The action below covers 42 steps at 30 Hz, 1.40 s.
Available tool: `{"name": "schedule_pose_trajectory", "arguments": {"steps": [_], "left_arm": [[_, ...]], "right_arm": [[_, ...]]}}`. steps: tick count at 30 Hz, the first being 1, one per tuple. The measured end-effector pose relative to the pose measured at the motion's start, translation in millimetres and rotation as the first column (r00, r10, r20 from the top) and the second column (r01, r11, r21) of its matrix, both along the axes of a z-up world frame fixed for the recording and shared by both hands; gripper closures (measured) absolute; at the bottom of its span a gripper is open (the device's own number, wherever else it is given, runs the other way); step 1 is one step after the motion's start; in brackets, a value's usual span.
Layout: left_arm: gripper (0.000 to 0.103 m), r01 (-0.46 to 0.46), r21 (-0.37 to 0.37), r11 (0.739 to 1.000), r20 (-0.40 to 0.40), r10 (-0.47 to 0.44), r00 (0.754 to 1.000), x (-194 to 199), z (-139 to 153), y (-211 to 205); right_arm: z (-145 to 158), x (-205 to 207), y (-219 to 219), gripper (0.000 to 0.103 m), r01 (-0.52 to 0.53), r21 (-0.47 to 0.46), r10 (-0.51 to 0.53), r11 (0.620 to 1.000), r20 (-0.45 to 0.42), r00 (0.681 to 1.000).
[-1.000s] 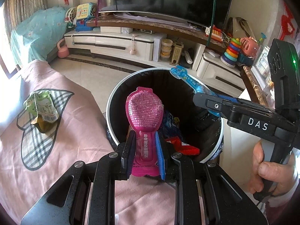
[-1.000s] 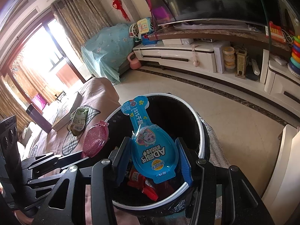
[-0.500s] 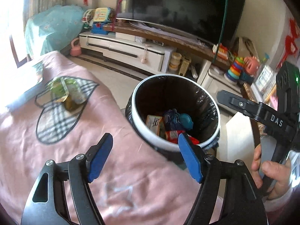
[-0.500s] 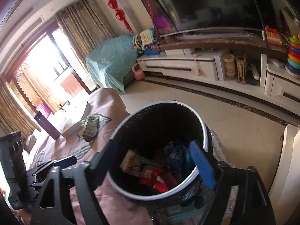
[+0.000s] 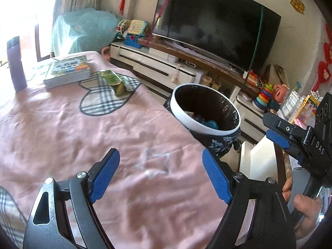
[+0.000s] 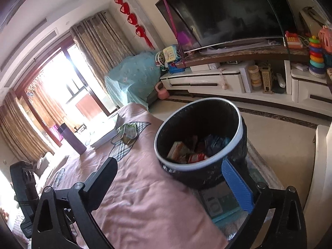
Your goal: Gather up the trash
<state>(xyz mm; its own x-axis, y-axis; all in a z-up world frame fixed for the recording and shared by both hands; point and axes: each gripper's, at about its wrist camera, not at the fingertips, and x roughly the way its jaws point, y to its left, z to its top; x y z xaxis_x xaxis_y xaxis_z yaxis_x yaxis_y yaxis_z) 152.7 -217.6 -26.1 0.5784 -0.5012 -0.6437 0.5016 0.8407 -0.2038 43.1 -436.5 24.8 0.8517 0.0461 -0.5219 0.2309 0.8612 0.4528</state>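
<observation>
A black-lined trash bin with a white rim [image 5: 187, 120] [image 6: 240, 124] stands beside the pink-covered table [image 5: 62, 137] [image 6: 145, 197] and holds several wrappers [image 6: 186, 155]. A crumpled green wrapper [image 5: 115, 81] [image 6: 128, 132] lies on the plaid heart patch at the table's far end. My left gripper [image 5: 160, 174] hovers over the cloth, jaws opening, nothing between them. My right gripper [image 6: 170, 180] is by the bin's near side, jaws opening and empty; it also shows in the left wrist view [image 5: 278, 132], held by a hand [image 5: 300, 207].
A book [image 5: 66, 72] and a purple bottle [image 5: 15, 64] [image 6: 72, 139] sit at the table's far end near the window. A TV [image 5: 211, 27], a white cabinet [image 6: 207, 81] with toys, and a covered chair [image 6: 132, 78] lie beyond. A small device [image 6: 217, 203] lies below the bin.
Both grippers let go of their wrappers, pink from the left and blue from the right, into the bin, opened wide, and drew back from the bin over the table.
</observation>
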Motion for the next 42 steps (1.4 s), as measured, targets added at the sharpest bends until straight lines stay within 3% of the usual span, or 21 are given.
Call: {"name": "schedule_pose_trajectory", "arguments": {"steps": [3, 8, 13, 17, 30, 42], "left_arm": [[0.019, -0.014, -0.015, 1.000, 0.046, 0.015, 0.999, -14.9, 9.0, 11.2], [0.001, -0.074, -0.053, 0.996, 0.192, 0.083, 0.978, -48.7, 30.4, 32.4], [0.000, -0.120, -0.067, 0.990, 0.300, 0.135, 0.944, -71.1, 37.8, 47.5], [0.000, -0.169, -0.055, 0.984, 0.350, 0.177, 0.920, -81.2, 36.0, 53.2], [0.000, -0.259, -0.035, 0.965, 0.420, 0.249, 0.872, -91.5, 30.4, 58.0], [0.000, -0.271, -0.019, 0.962, 0.434, 0.253, 0.865, -93.0, 28.7, 56.2]], "right_arm": [[9.4, -7.7, 12.5, 0.002, -0.012, -0.038, 0.012, 0.999, 0.010, 1.000], [35.3, -33.2, 38.3, 0.000, 0.018, -0.170, -0.001, 0.985, 0.101, 0.995], [40.1, -61.8, 60.6, 0.000, 0.116, -0.274, -0.056, 0.955, 0.215, 0.975], [33.6, -64.1, 70.2, 0.000, 0.124, -0.332, -0.051, 0.935, 0.219, 0.974], [10.5, -64.7, 78.9, 0.000, 0.123, -0.375, -0.055, 0.919, 0.188, 0.981], [11.9, -65.1, 78.3, 0.000, 0.131, -0.386, -0.059, 0.913, 0.192, 0.980]]}}
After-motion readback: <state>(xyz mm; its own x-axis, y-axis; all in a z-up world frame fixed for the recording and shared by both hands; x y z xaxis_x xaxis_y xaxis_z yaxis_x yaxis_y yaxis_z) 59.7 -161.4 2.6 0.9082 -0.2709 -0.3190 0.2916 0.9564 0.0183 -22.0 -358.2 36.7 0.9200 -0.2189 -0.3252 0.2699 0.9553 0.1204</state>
